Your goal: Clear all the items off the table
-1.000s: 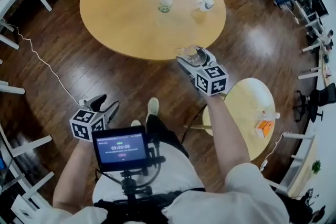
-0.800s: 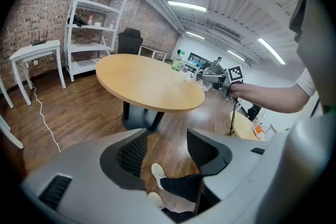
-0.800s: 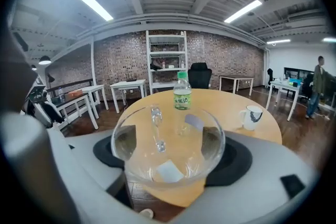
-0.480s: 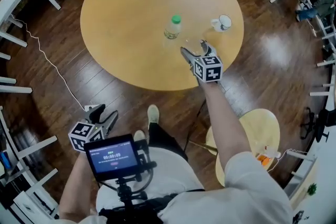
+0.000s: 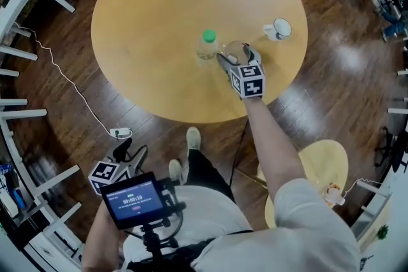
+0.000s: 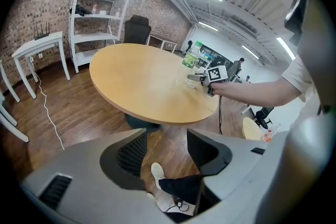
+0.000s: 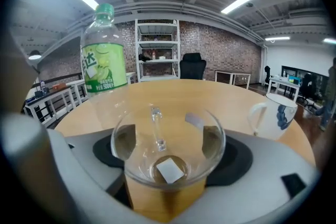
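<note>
- Right gripper (image 5: 234, 59): fingers (image 7: 107, 150) clamped on 1 clear glass (image 7: 168, 149), 1 pad on each side. It sits low over the tabletop (image 5: 153, 22); whether its base touches the wood cannot be told.
- Left gripper (image 6: 167, 139): fingers (image 6: 128, 157) wide, nothing between them, low over the floor beside the person.
- On the tabletop: 1 bottle (image 7: 102, 68) with a green cap, just left of the glass; 1 white mug (image 7: 273, 115) with a blue pattern, to the right.
- Progress, judged: 3 items not yet off. The glass is in hand; bottle and mug remain.
- Writing: the green bottle label appears to read "500", the rest illegible. The white sticker inside the glass bottom is blank.
</note>
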The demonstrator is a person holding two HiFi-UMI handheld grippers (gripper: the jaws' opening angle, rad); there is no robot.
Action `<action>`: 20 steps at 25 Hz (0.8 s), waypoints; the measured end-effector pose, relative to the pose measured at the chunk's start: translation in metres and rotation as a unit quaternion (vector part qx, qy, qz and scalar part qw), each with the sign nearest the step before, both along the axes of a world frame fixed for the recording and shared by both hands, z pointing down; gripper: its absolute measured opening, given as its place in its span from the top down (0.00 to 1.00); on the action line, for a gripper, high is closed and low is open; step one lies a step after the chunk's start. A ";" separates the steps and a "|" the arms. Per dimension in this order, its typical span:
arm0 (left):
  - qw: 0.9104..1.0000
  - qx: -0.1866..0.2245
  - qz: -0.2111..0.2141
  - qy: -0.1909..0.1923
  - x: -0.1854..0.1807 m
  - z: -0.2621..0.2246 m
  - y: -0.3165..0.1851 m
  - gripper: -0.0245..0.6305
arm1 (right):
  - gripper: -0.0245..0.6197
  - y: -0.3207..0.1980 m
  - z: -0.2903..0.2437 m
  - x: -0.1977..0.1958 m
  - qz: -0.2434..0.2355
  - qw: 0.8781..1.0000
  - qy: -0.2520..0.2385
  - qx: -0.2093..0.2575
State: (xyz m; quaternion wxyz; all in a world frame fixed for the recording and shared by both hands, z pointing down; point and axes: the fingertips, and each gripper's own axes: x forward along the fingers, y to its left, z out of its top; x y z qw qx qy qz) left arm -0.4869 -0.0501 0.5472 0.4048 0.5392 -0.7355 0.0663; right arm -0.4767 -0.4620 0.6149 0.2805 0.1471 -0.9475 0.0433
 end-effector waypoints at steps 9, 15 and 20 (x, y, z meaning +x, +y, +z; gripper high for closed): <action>1.000 0.008 0.015 -0.009 -0.006 -0.006 -0.008 0.59 | 0.15 -0.002 -0.005 0.004 0.007 1.000 -0.018 0.012; 0.999 0.028 0.035 -0.030 -0.002 -0.007 0.000 0.59 | 0.08 0.011 -0.027 0.039 0.019 0.999 -0.039 0.019; 0.994 0.057 0.073 -0.049 0.017 -0.016 0.022 0.59 | 0.08 0.062 -0.065 0.103 0.050 0.996 -0.065 0.025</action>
